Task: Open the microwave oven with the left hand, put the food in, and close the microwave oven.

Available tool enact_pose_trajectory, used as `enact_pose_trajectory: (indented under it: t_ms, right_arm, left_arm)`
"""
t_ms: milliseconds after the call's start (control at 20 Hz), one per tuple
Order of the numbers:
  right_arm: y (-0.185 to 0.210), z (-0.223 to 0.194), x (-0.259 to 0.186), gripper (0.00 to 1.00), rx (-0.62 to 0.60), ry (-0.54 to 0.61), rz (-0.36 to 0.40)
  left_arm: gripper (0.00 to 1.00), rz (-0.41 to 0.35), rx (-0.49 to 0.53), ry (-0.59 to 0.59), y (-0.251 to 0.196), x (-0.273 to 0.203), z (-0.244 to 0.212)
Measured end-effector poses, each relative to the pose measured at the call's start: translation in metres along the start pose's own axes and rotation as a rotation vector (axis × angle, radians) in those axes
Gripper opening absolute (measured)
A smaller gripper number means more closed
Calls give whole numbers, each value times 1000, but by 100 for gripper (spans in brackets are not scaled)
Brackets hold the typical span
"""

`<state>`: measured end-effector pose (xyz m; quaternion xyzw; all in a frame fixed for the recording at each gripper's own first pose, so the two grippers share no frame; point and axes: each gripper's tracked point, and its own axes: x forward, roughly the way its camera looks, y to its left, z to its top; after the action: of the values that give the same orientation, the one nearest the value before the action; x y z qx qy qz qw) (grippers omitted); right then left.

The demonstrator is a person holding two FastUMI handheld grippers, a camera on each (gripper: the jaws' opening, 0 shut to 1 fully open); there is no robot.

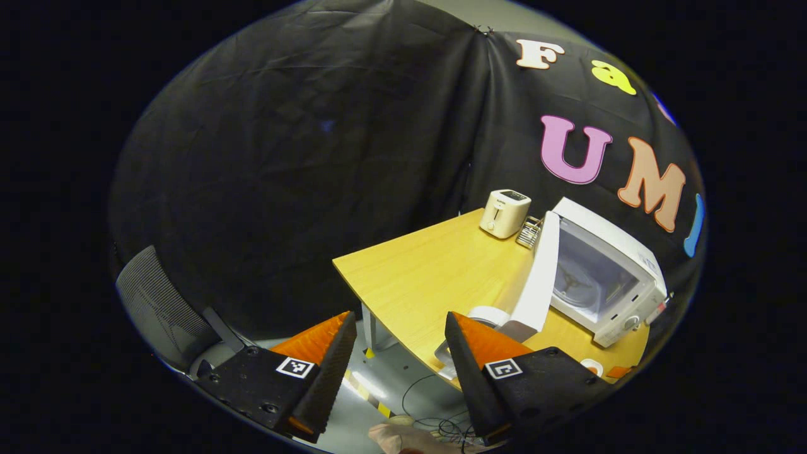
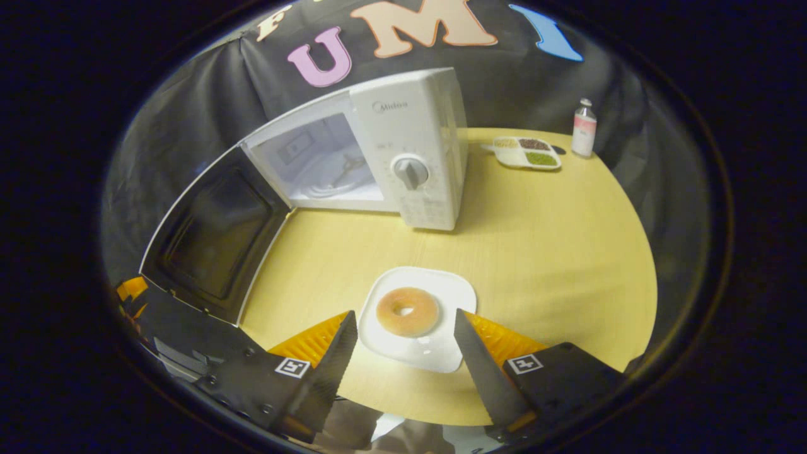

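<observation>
Standing open on the table, the microwave oven has its door swung wide. The doughnut lies on a white plate before it, between the parted fingers of the right gripper. The left gripper, fingers spread and empty, is held off the table's corner.

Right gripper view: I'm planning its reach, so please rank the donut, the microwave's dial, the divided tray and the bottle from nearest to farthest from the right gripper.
From the right gripper:
1. Donut, on the white plate just ahead between the fingers.
2. Dial, on the microwave front, mid-table.
3. Divided tray and bottle, far right by the wall, too close to call.
</observation>
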<state>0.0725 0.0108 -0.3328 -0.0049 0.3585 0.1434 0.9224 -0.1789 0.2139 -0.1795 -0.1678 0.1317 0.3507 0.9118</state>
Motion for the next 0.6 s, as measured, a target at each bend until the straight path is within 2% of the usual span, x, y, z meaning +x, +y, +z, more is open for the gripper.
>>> enact_pose_trajectory:
  t_ms: [350,400,450,500,600]
  right_arm:
    - [5,-11,47,91,-1,90,7]
    - [6,-12,53,91,-6,100,5]
    - [7,-14,56,91,-13,105,3]
    - [7,-14,60,97,-24,108,-3]
    - [5,-14,65,97,-58,99,-21]
  left_arm:
    - [84,78,-83,-60,4,-14,26]
    - [94,89,-85,-68,4,-16,28]
    - [99,96,-84,-80,4,-18,32]
    - [97,98,-77,-88,4,-22,35]
    - [97,99,-56,-100,2,-28,40]
